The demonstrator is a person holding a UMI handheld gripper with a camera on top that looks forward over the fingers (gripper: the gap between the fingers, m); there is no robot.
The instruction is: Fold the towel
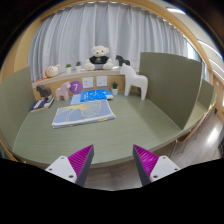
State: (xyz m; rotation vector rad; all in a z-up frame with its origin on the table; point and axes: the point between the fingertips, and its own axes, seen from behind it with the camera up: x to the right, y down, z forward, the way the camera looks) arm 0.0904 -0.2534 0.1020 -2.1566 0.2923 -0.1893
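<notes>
Gripper view: olive-green worktop [120, 135], flat, with padded green walls left and right [170, 75], white curtains [90, 25] behind. Claw [113, 163] open, fingers apart, nothing between the pink pads [80, 160]; it hangs over the worktop's near edge. Towel [83, 114], pale grey and laid flat, sits well beyond the fingers toward the far left. Wide bare surface between. Behind the towel: blue book [96, 96], shelf with a plush toy [99, 55], white horse figure [134, 82].
</notes>
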